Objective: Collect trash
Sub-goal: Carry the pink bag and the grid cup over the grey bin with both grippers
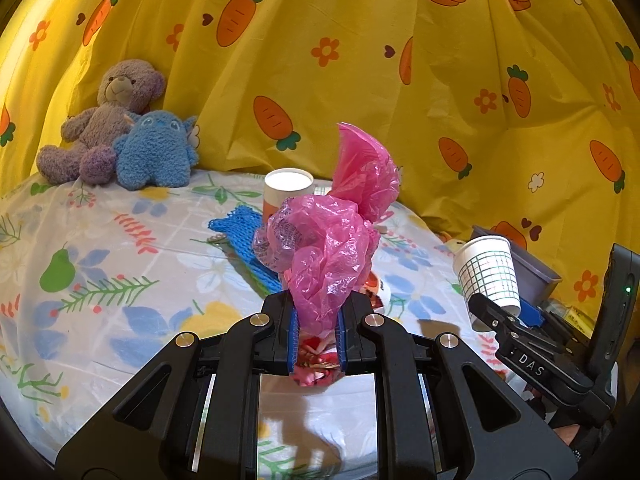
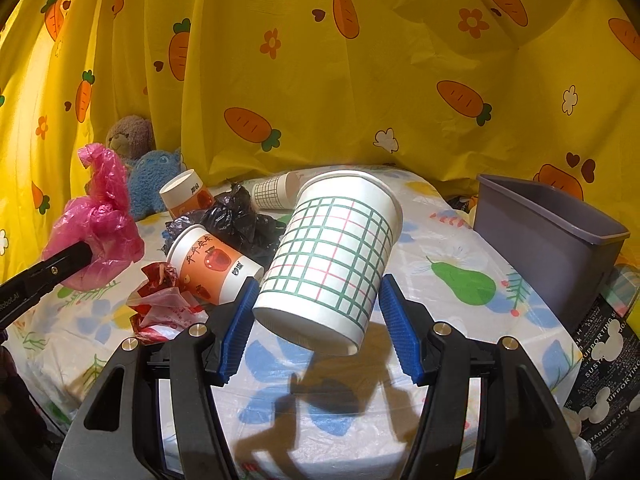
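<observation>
left gripper (image 1: pixel 317 330) clamped tight on a crumpled pink plastic bag (image 1: pixel 324 236) held up off the floral tablecloth (image 1: pixel 120 264), right gripper (image 2: pixel 320 320) gripping a checked paper cup (image 2: pixel 332 256) tilted mid-air, grey bin (image 2: pixel 560 240) just right, orange cups (image 2: pixel 212 264) and black bag (image 2: pixel 236 220) behind

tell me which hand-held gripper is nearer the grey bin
Right. The right hand-held gripper, holding a checked cup, sits just left of the grey bin; the left hand-held gripper, clamping a pink bag, is farther left.
</observation>
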Tool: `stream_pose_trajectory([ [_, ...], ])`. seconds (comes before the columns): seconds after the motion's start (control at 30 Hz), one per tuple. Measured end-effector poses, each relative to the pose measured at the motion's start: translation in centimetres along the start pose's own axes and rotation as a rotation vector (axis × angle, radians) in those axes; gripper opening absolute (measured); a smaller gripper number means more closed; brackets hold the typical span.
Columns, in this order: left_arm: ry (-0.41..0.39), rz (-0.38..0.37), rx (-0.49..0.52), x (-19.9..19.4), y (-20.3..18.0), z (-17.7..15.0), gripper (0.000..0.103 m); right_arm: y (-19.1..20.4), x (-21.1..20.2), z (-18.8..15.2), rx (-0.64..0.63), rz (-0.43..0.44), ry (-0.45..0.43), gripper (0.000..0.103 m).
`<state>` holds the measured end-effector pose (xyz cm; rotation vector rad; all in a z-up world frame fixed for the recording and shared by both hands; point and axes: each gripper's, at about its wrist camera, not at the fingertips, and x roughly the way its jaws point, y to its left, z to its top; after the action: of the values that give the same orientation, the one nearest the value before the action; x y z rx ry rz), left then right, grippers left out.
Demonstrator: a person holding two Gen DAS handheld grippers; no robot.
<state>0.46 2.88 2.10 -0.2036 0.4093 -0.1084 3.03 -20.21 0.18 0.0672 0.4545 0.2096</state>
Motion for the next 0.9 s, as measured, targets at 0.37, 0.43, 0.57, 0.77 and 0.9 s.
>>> stream_pose_trajectory([
  [0.37,0.018,-0.121,0.101,2.4,-7.8,1.7,0.014,-5.1,-2.4,2.3,0.044,-0.067,-0.068,0.06],
  [0.43,0.02,-0.161,0.111,3.1,-9.7,2.3,0.014,-6.5,-2.8,3.1,0.056,-0.096,-0.085,0.06],
  [0.57,0.02,-0.262,0.13,4.8,-14.3,3.8,0.014,-9.7,-3.4,5.0,0.075,-0.196,-0.132,0.06],
  [0.77,0.009,-0.387,0.178,8.1,-21.9,6.2,0.014,-15.5,-3.1,7.5,0.129,-0.327,-0.156,0.06],
  [0.9,0.028,-0.448,0.202,10.9,-25.8,6.9,0.014,-18.4,-2.9,8.3,0.152,-0.382,-0.161,0.06],
])
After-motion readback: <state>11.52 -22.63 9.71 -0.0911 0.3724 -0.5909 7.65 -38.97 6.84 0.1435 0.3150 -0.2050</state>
